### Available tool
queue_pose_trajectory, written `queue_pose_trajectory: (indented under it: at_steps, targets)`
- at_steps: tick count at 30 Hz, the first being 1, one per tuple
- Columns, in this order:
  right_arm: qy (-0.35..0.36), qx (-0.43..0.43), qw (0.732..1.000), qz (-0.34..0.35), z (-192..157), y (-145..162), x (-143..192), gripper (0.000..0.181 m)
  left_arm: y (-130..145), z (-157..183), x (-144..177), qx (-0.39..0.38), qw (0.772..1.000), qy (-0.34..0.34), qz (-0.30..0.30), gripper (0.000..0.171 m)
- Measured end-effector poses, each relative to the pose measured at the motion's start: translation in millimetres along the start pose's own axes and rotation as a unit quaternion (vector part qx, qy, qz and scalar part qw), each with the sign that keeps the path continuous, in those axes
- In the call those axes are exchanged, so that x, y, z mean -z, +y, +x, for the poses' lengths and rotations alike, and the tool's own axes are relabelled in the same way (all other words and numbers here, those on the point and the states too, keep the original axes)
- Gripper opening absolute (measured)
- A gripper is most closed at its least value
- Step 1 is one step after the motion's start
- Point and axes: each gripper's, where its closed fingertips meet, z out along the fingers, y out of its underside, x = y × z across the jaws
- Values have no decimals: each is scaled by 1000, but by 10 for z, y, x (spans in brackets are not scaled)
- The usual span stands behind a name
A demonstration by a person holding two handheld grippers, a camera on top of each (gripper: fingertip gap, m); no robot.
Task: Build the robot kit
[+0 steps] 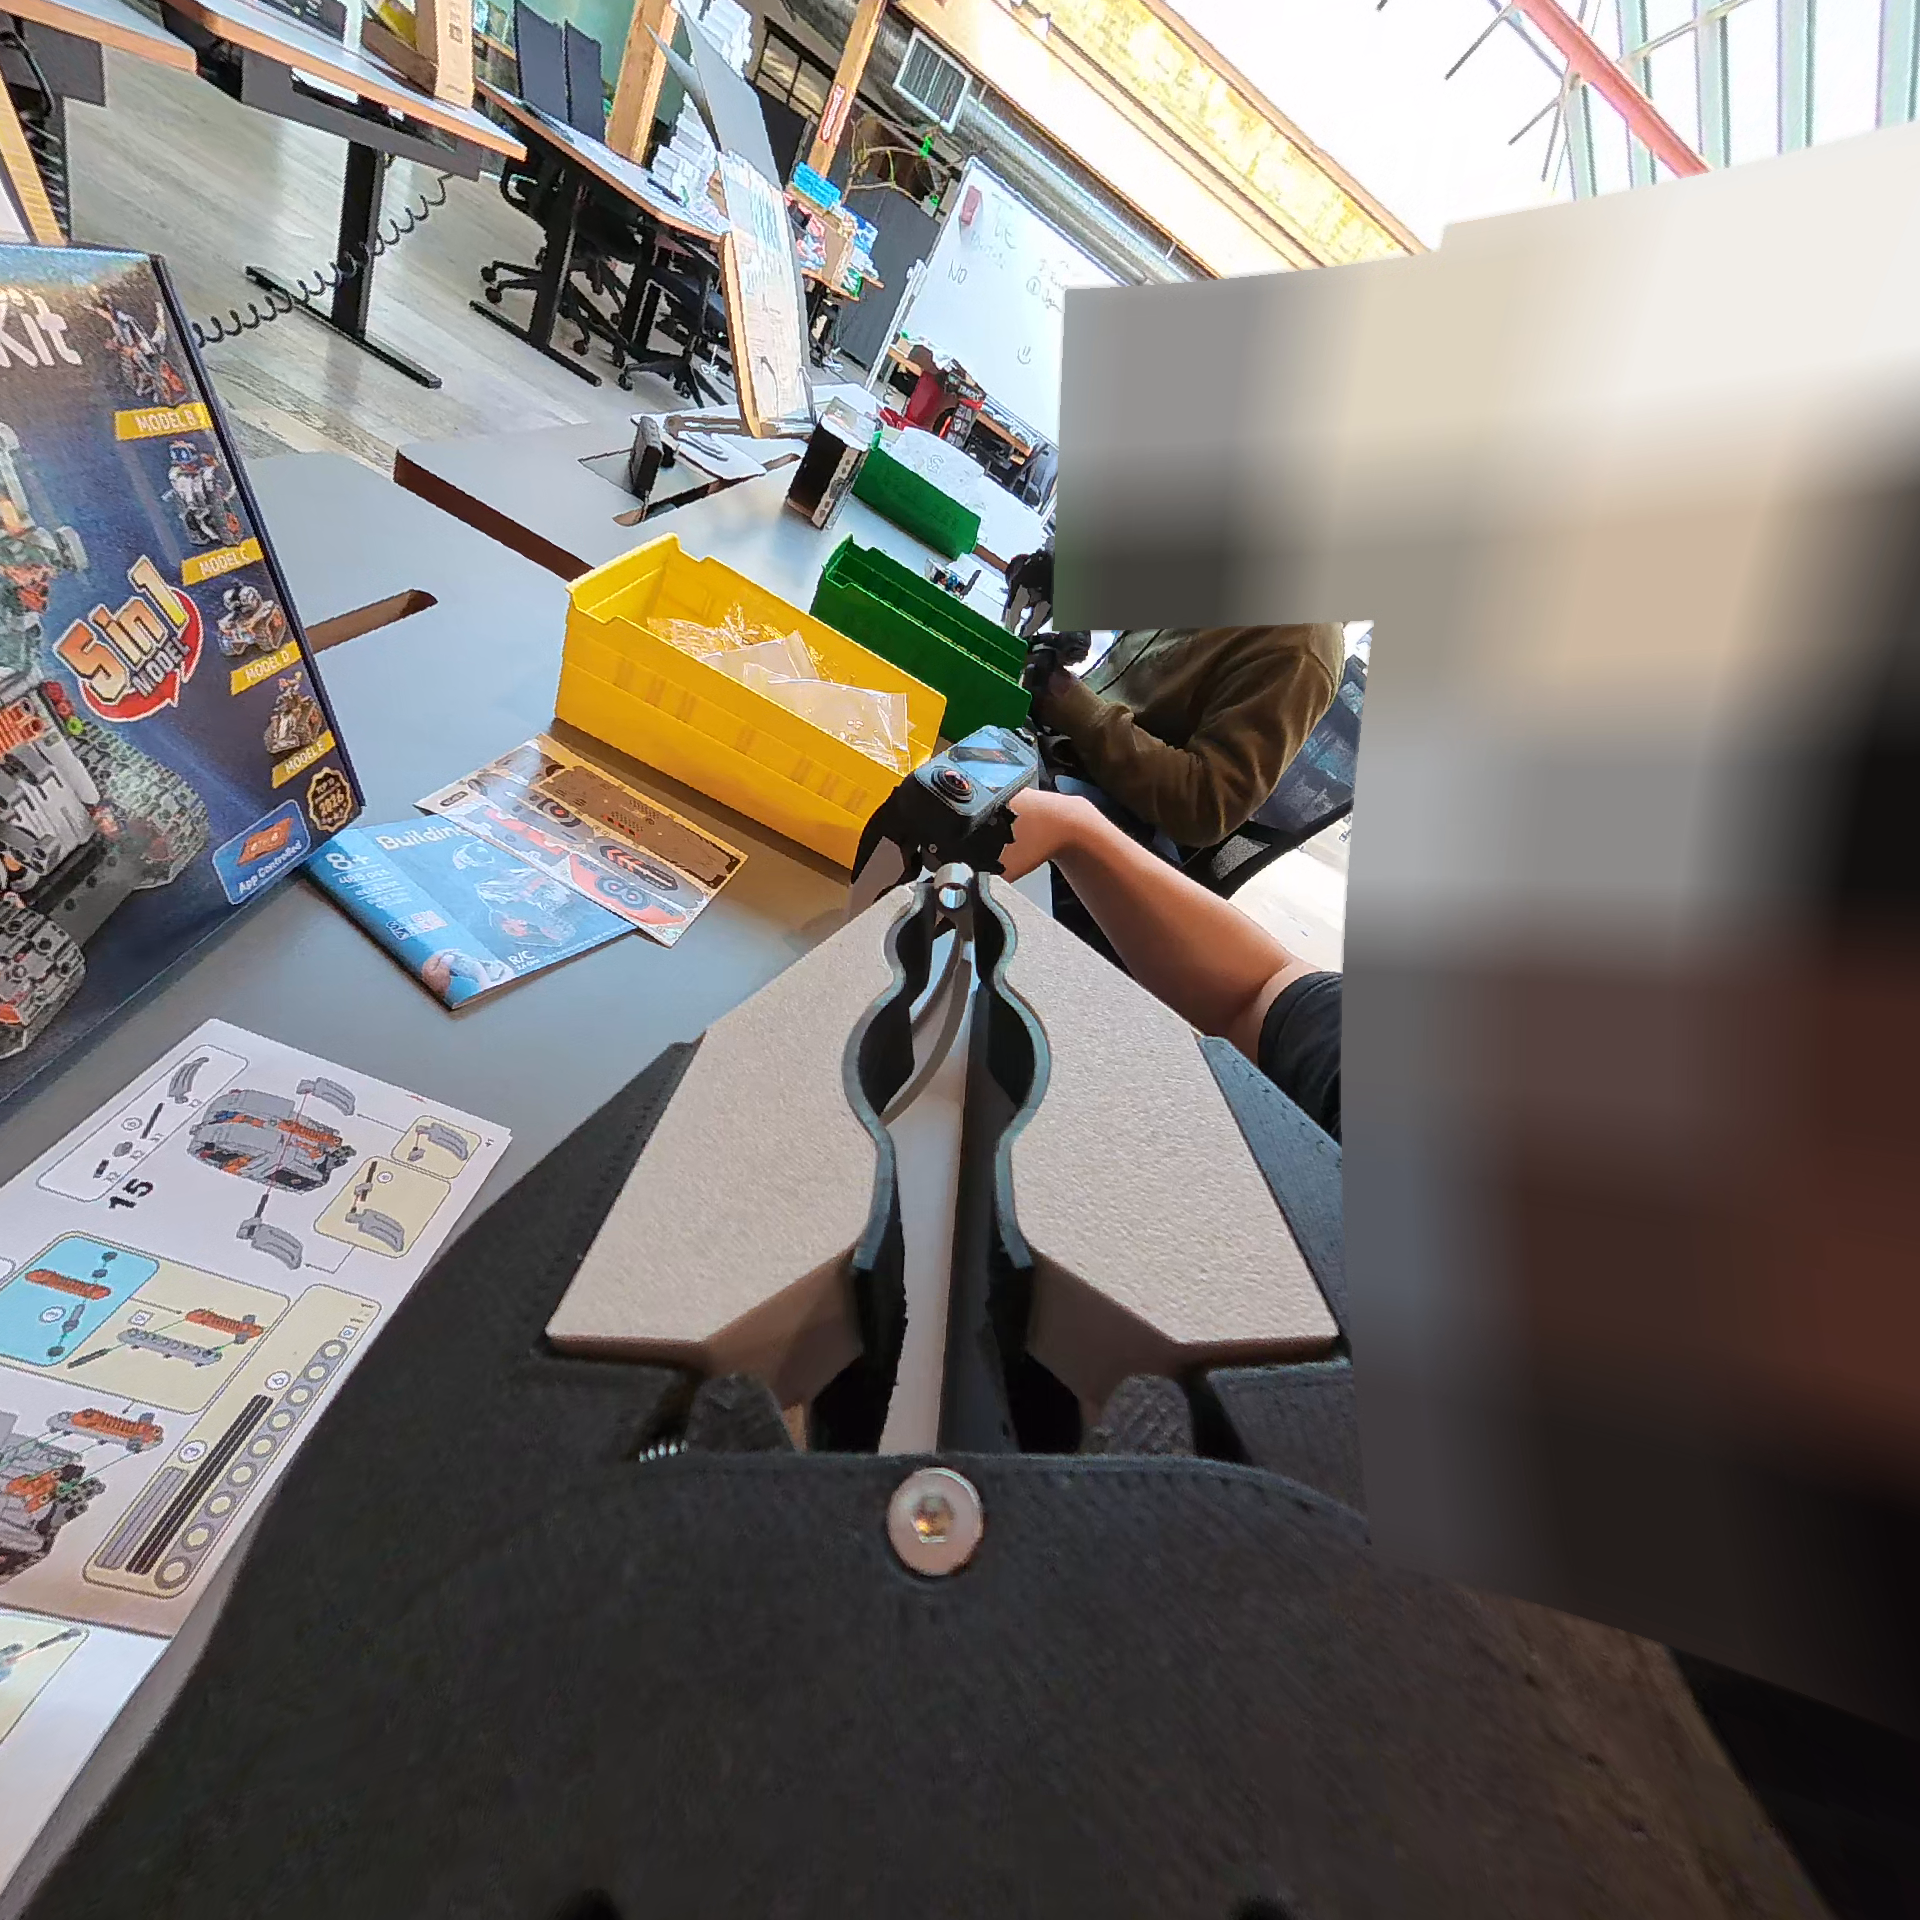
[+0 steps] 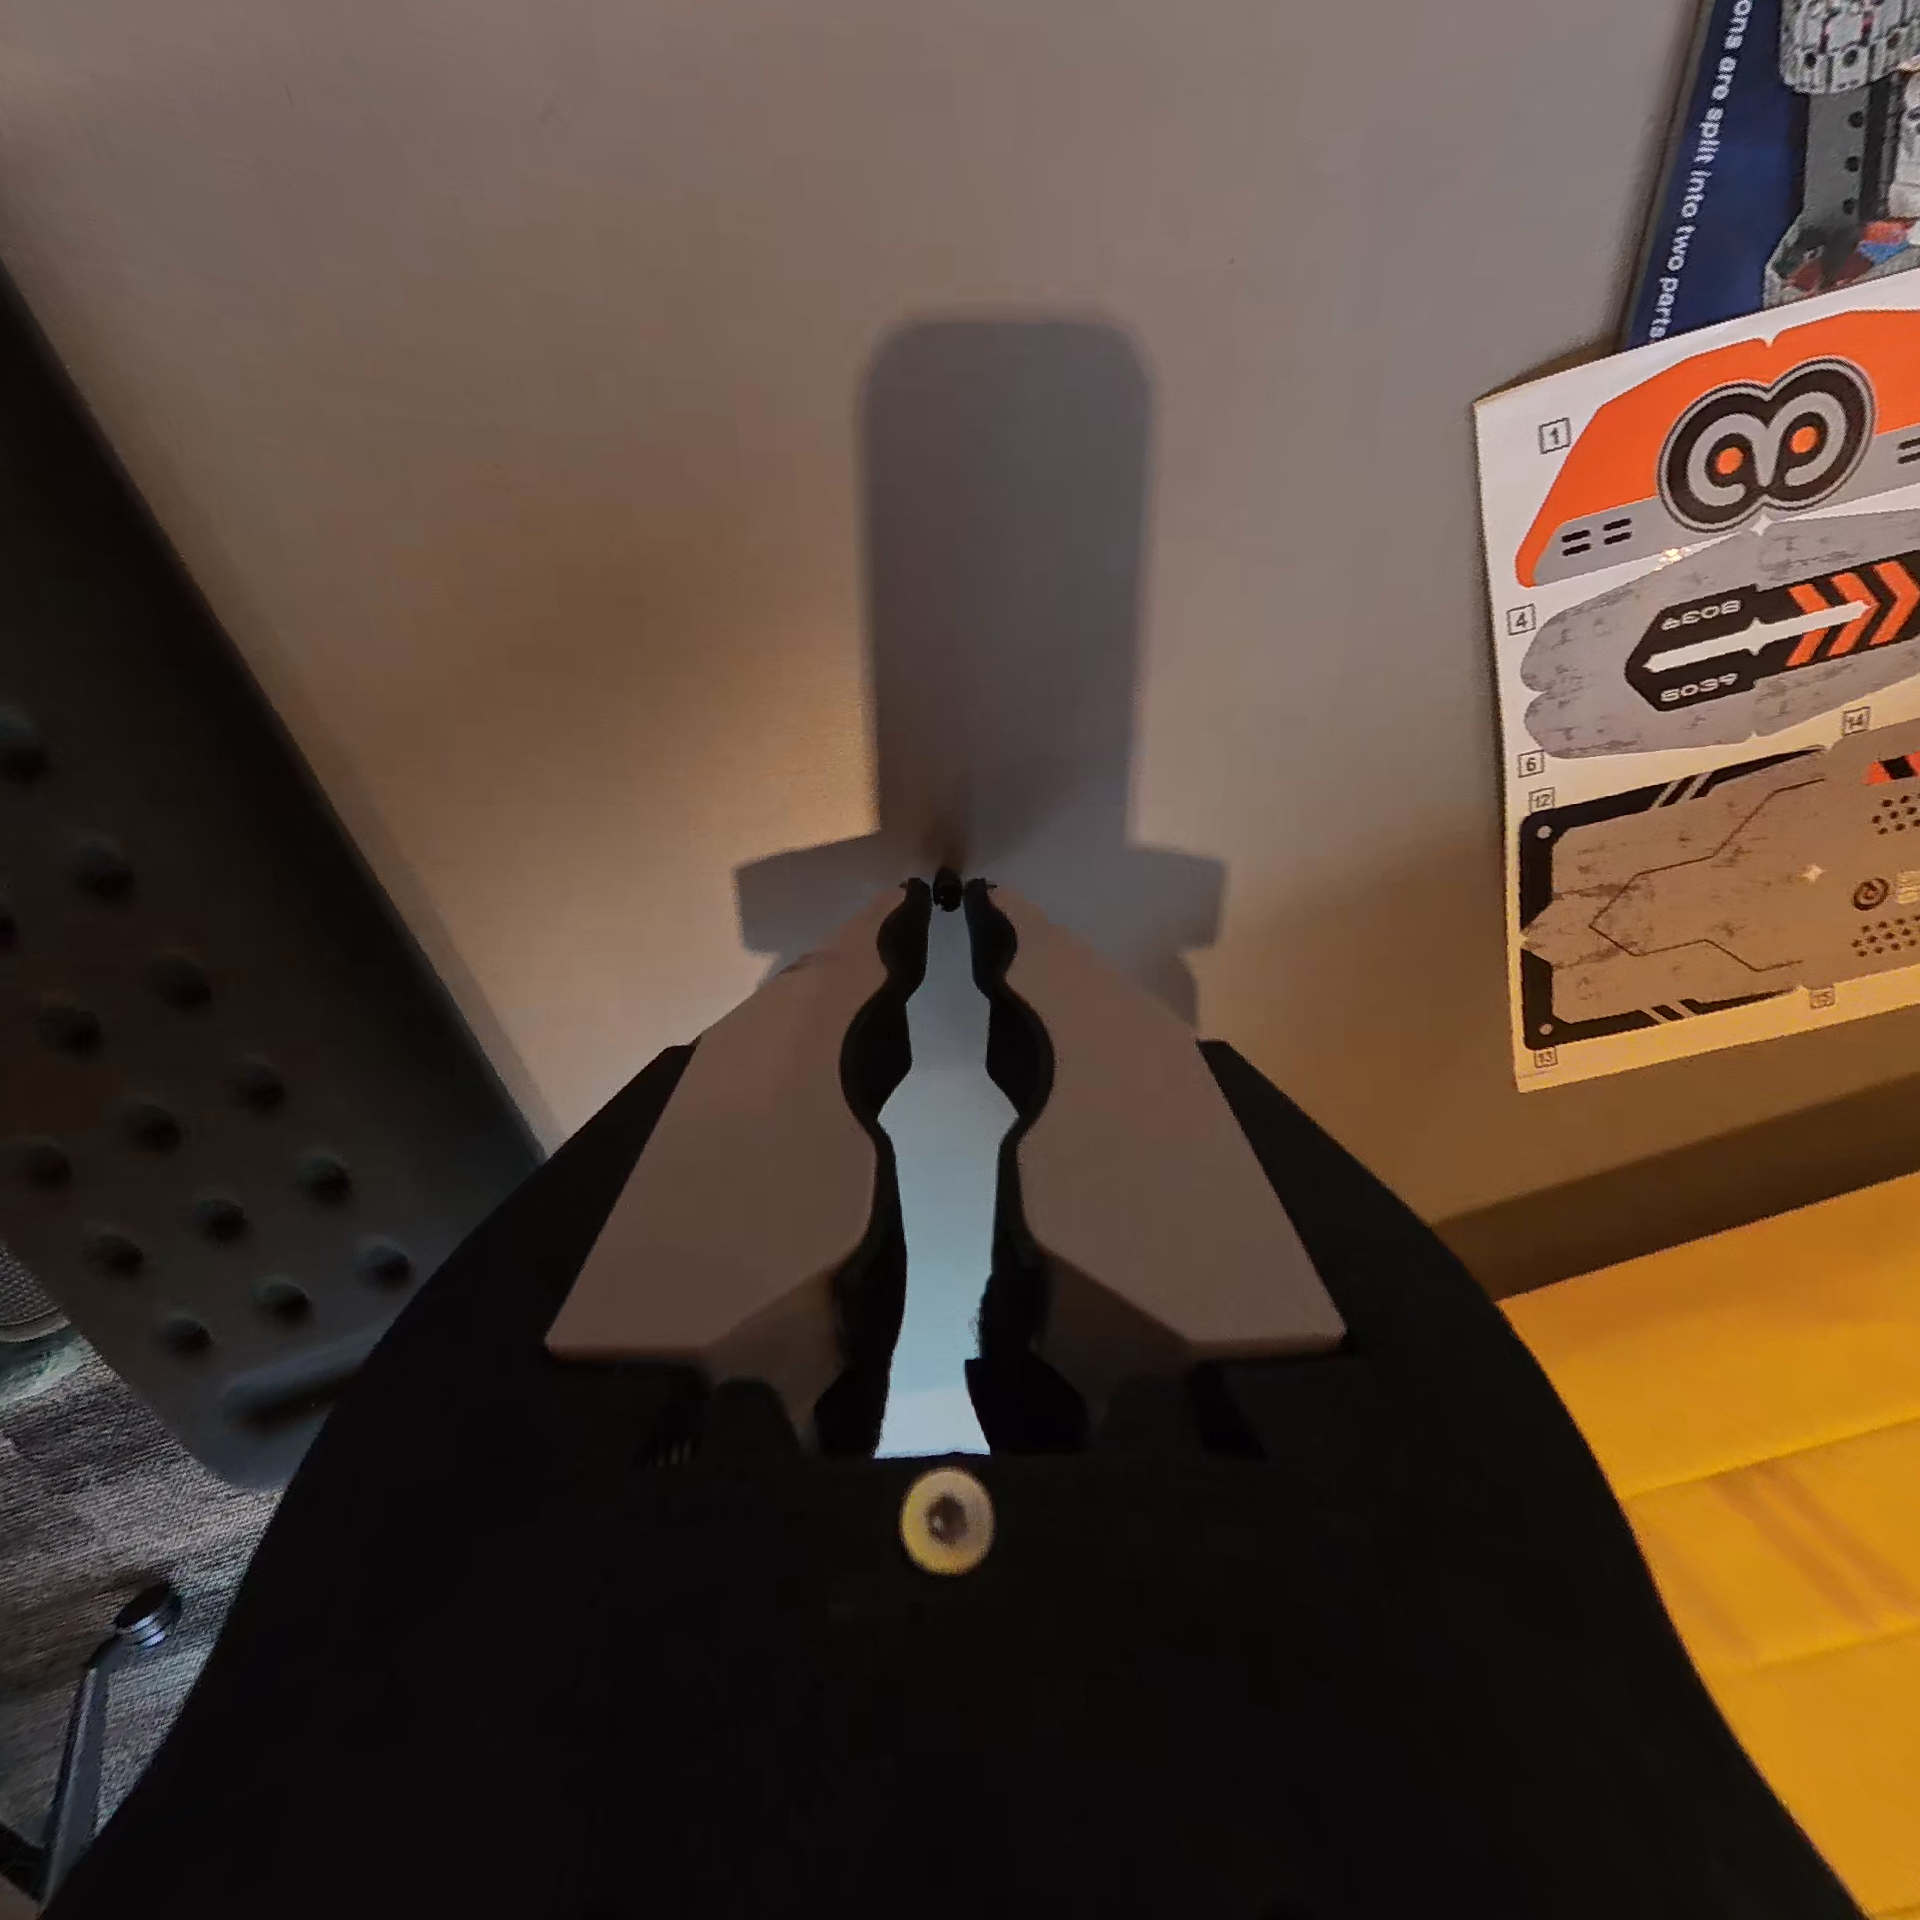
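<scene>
My left gripper (image 1: 951, 899) is raised above the grey table (image 1: 436, 665). It is shut on a curved grey part (image 1: 935, 1023) that has a small light peg at the tips. My right gripper (image 2: 945, 891) points down at the table (image 2: 520, 520), with its tips closed on a tiny black pin (image 2: 945, 885). It also shows in the left wrist view (image 1: 894, 847), just beyond the left gripper's tips, held by a bare forearm (image 1: 1143, 914). A sticker sheet (image 2: 1714, 707) lies to its right. A dark grey studded piece (image 2: 156, 1039) lies to its left.
A building-kit box (image 1: 125, 644) stands at the left. An open instruction sheet (image 1: 208, 1299), a blue booklet (image 1: 457, 904) and the sticker sheet (image 1: 592, 831) lie on the table. A yellow bin (image 1: 665, 686) holds clear bags, with green bins (image 1: 914, 634) behind. A person in an olive sleeve (image 1: 1195, 727) sits beyond. My right tips are roughly 15 cm from the dark grey studded piece (image 2: 156, 1039).
</scene>
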Motion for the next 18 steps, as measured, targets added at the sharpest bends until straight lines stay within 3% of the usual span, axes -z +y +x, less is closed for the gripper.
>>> queue_pose_trajectory:
  at_steps: [5, 8, 12, 18]
  targets:
    - [6, 5, 1000, 13, -5, -40, 14, 4, 2, 0, 1, 0, 1000, -1, 0, 4]
    - [28, 55, 995, 77, -58, -268, 155, 4, 6, -1, -3, -1, 1000, -1, -2, 4]
    - [73, 167, 954, 238, -391, -882, 616, 3, 28, -9, -33, 0, 1000, 0, -9, 4]
    - [117, 246, 898, 344, -796, -1391, 1114, 3, 59, 22, -90, -1, 1000, 10, -19, 4]
